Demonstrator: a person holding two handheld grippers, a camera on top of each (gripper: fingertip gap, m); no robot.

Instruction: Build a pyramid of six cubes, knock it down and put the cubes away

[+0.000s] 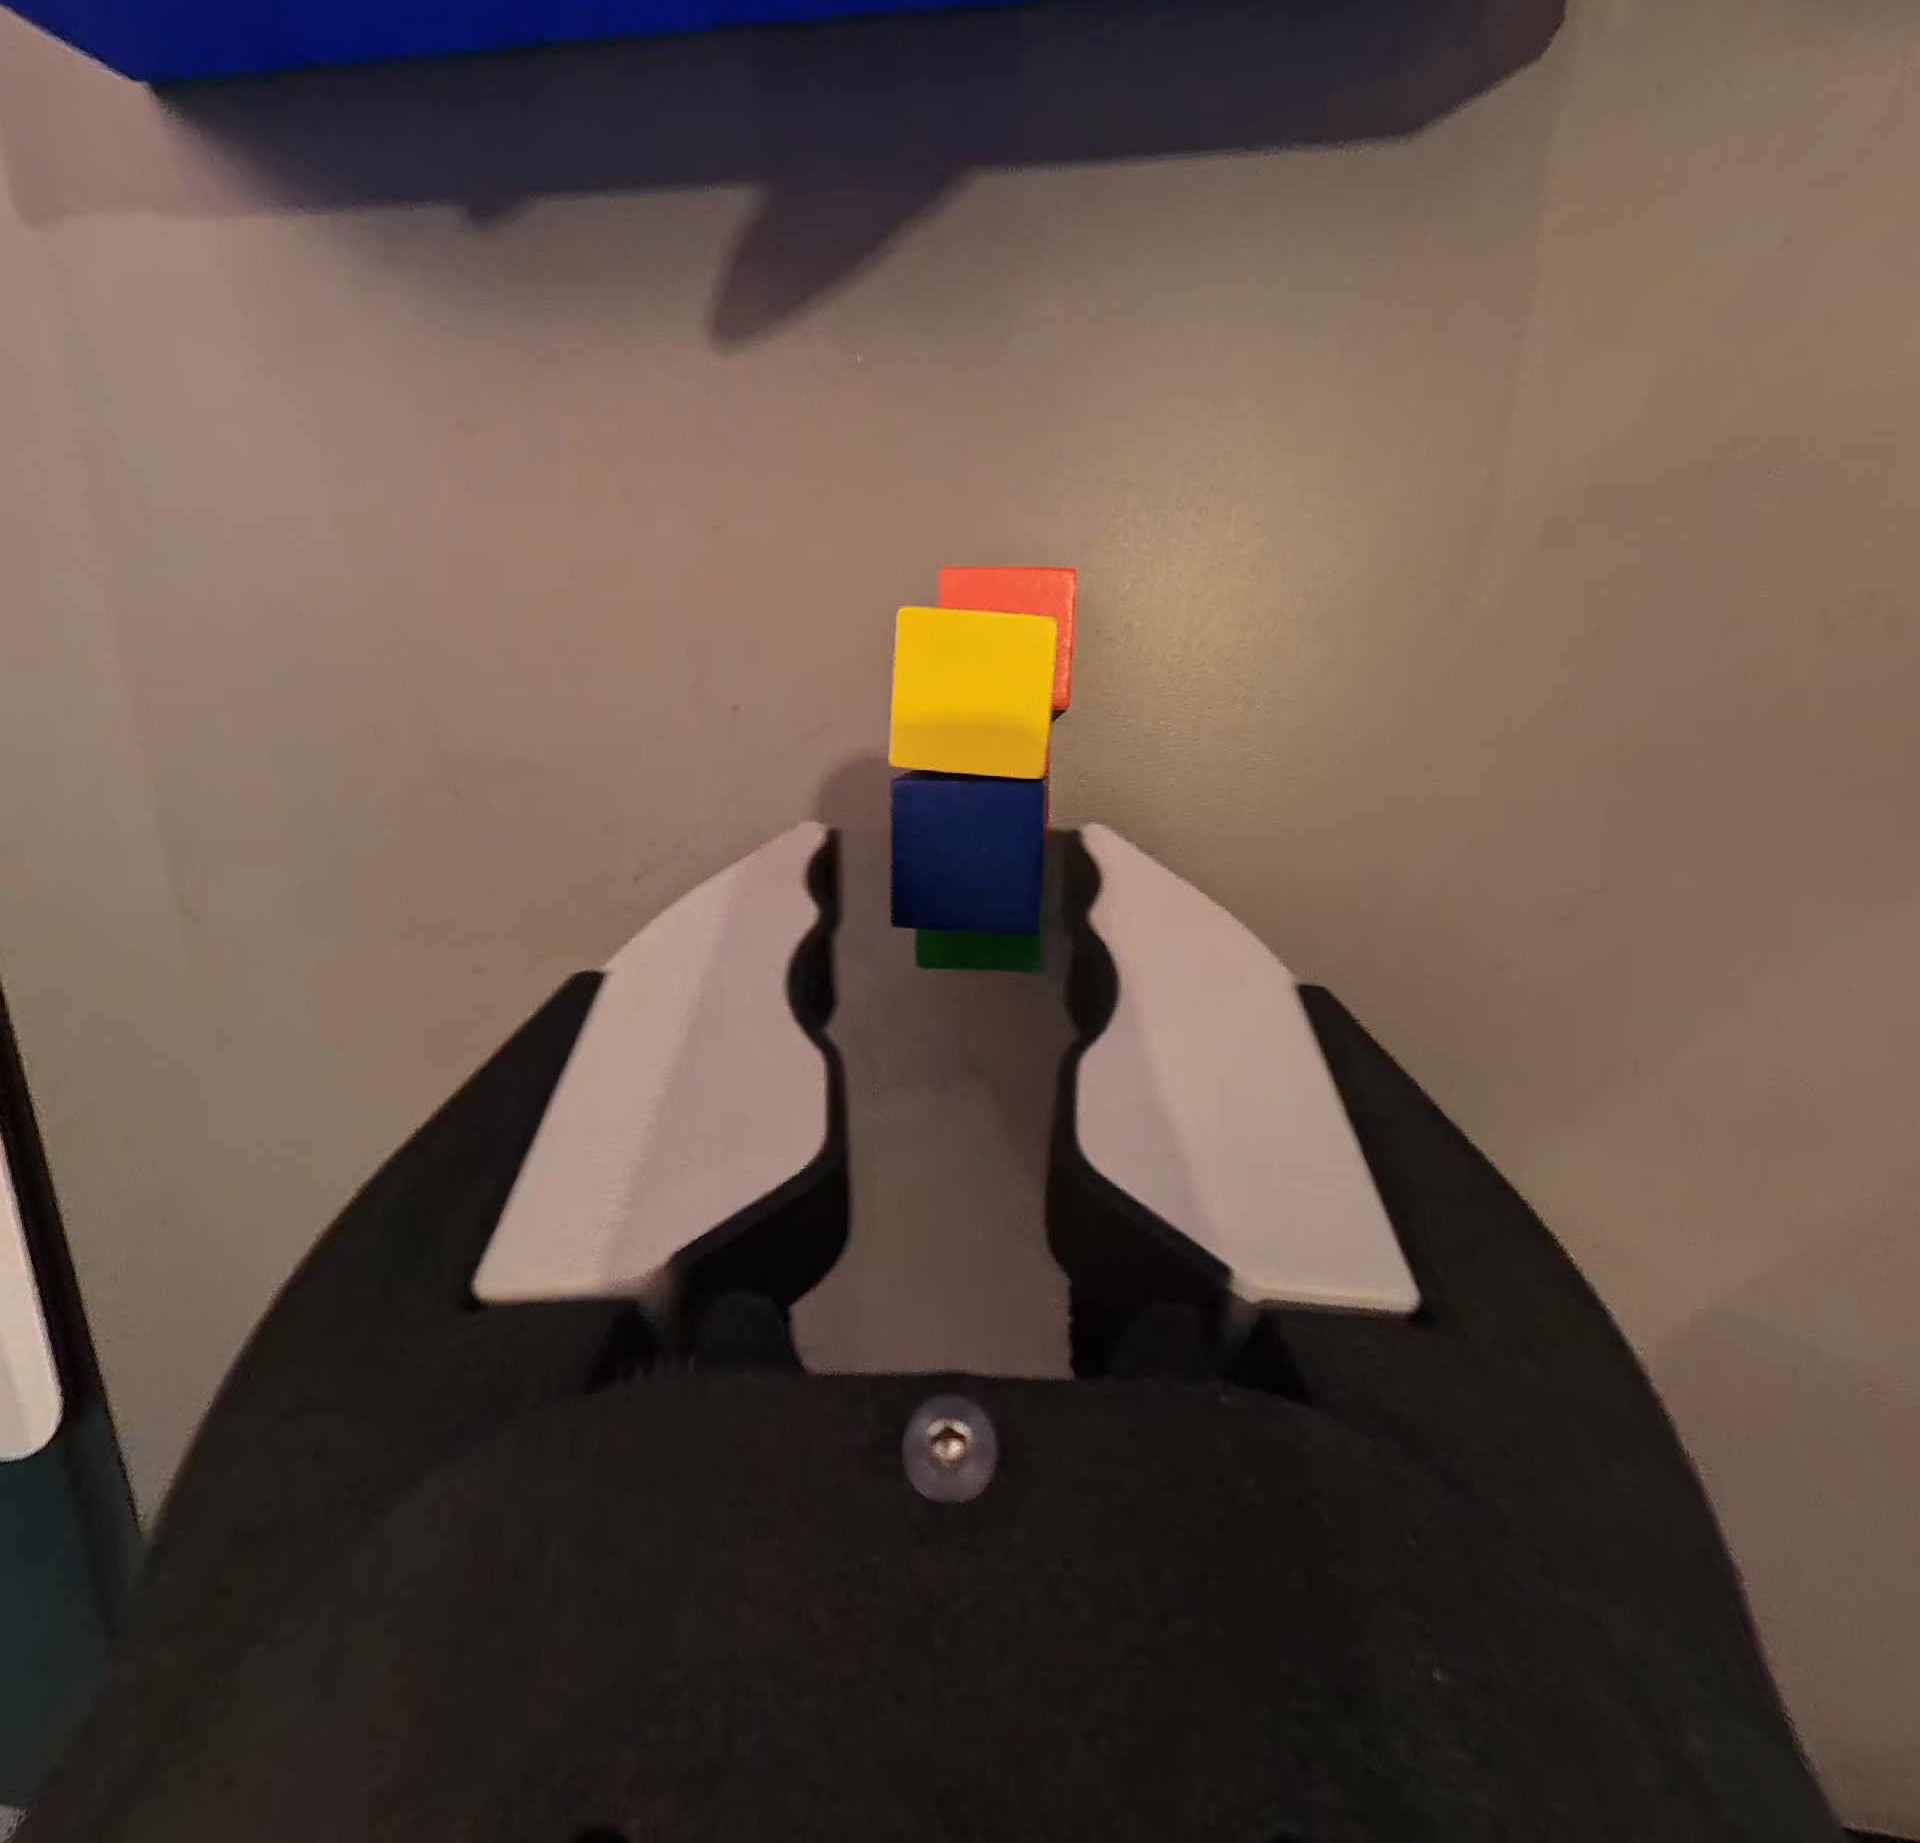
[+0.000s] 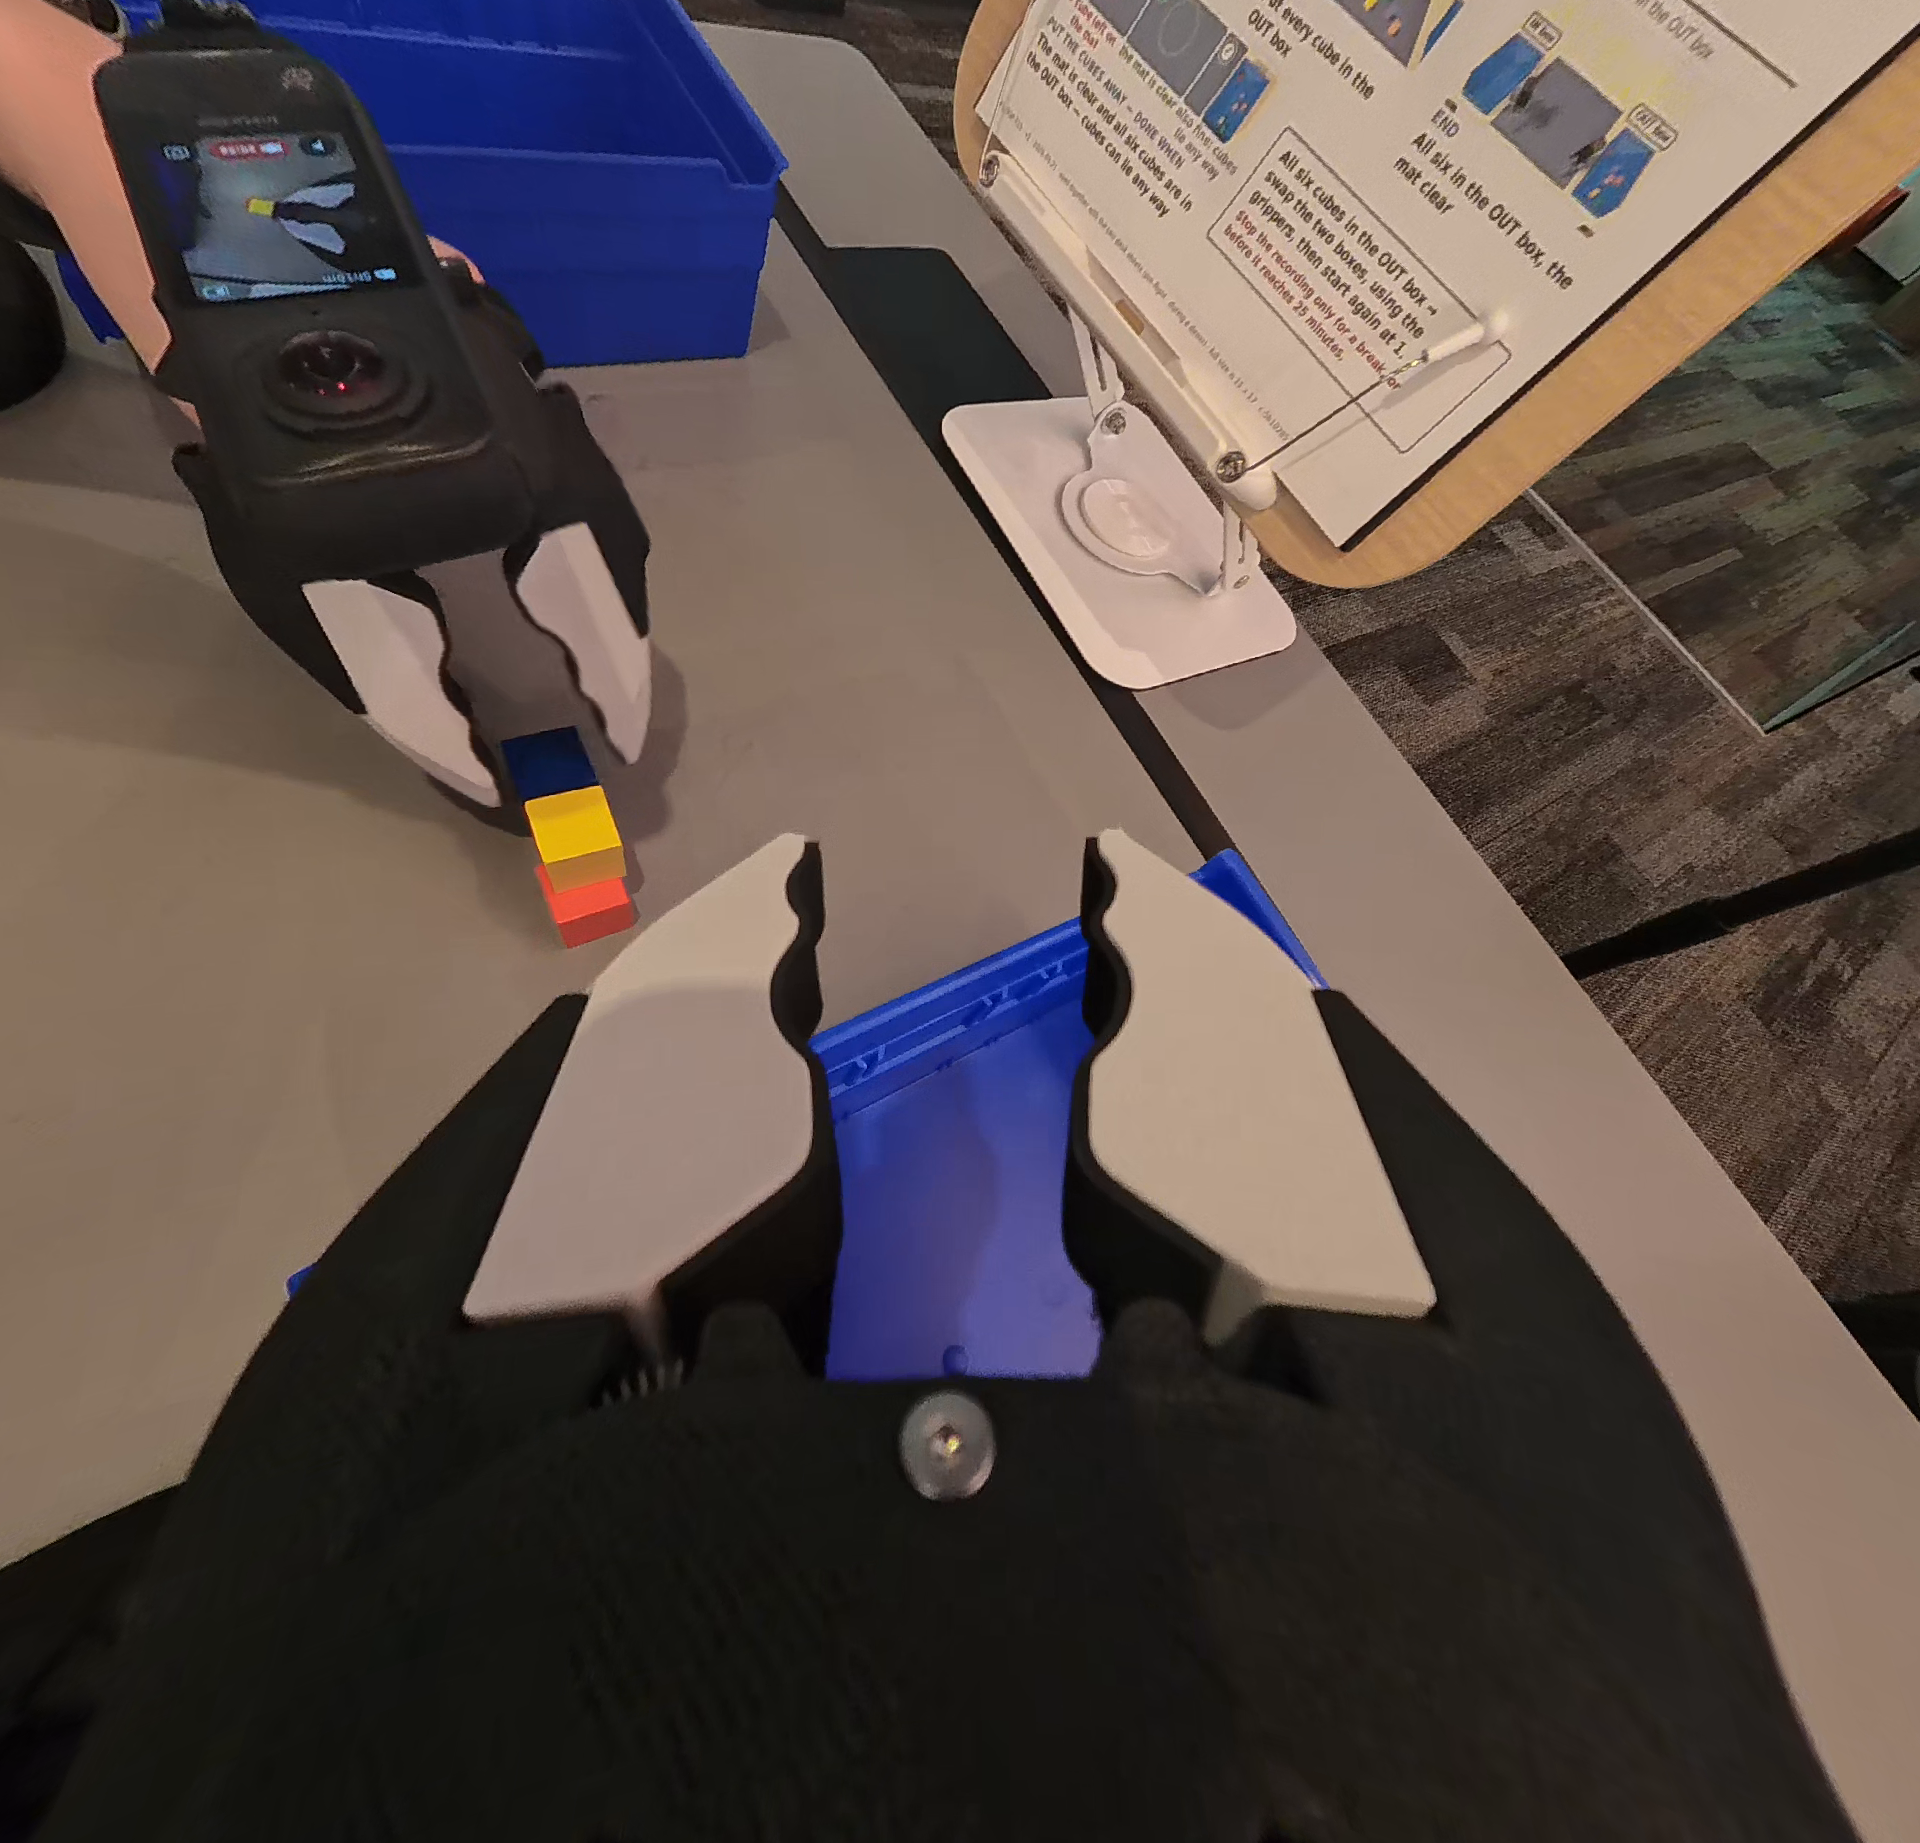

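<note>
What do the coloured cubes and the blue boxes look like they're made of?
The yellow cube, like the blue cube and red cube, looks like painted wood: flat matte colour, crisp edges, though solid plastic is possible. The blue box looks like moulded plastic: smooth, slightly glossy walls with a formed rim. The nearer blue box shows moulded ribs.

A blue cube [image 2: 548,763], a yellow cube [image 2: 574,825] and a red cube [image 2: 585,906] are lying in a touching row on the grey mat [image 2: 260,910]. In the left wrist view a green cube [image 1: 977,950] is peeking out from under the blue one, and the yellow one is sitting slightly askew.
</note>
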